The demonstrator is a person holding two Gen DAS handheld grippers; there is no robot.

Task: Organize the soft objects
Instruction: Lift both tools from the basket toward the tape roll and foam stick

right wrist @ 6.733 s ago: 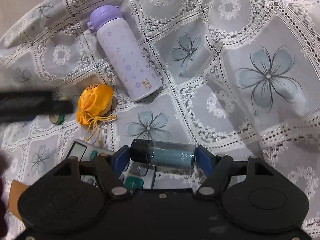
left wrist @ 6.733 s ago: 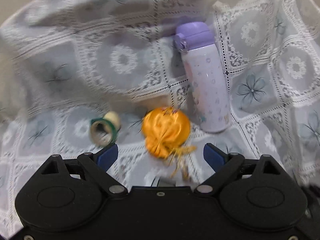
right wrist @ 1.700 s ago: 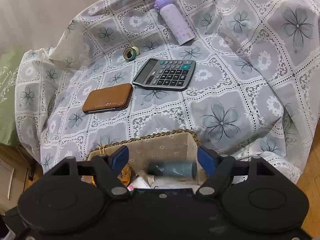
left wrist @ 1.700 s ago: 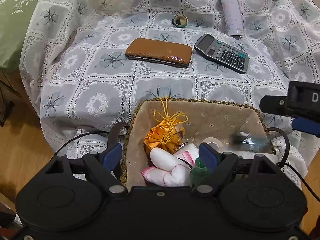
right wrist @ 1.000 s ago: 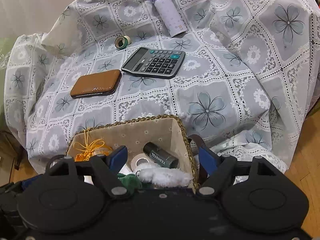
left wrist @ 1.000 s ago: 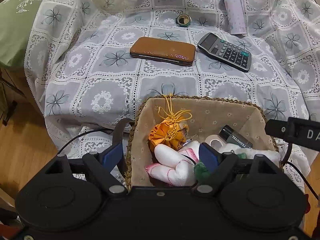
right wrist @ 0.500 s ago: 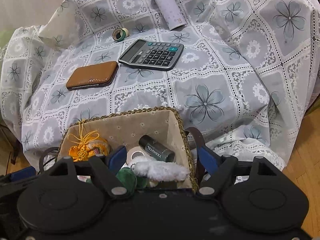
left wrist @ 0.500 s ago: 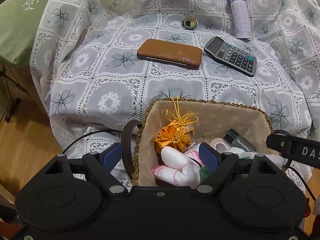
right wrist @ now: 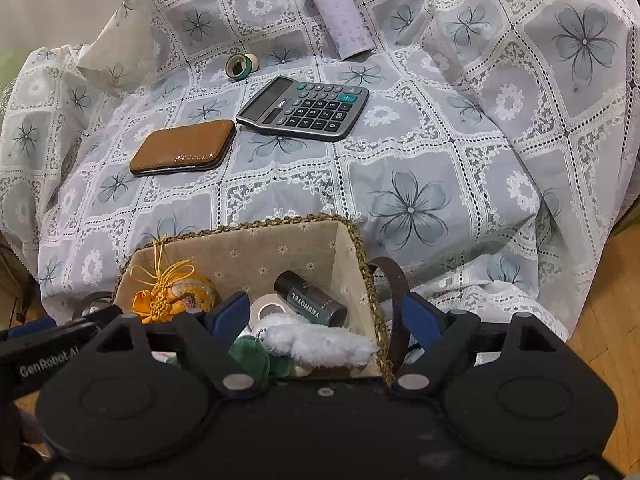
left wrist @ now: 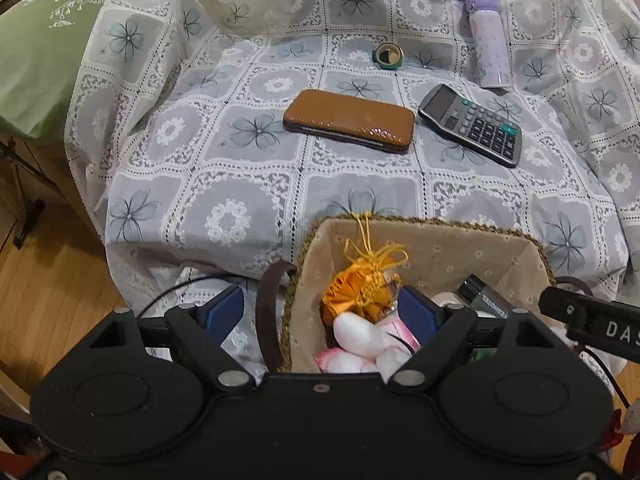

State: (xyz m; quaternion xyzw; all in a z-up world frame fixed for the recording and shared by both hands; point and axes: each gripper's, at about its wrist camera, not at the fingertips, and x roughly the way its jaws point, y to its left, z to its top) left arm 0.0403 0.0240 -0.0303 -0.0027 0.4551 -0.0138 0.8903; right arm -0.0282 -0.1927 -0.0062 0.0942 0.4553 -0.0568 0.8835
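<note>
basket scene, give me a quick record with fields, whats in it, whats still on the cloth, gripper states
container: lined basket at the near edge of the tablecloth
in basket: orange pouch, dark tube, white tape roll, white fluffy toy, green plush, pink-and-white soft item
on cloth: brown case, calculator, green tape roll, purple bottle
left gripper: open, empty
right gripper: open, jaws just widened, holding nothing

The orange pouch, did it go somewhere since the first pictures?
Yes. The orange pouch went from the tablecloth beside the purple bottle into the basket.
</note>
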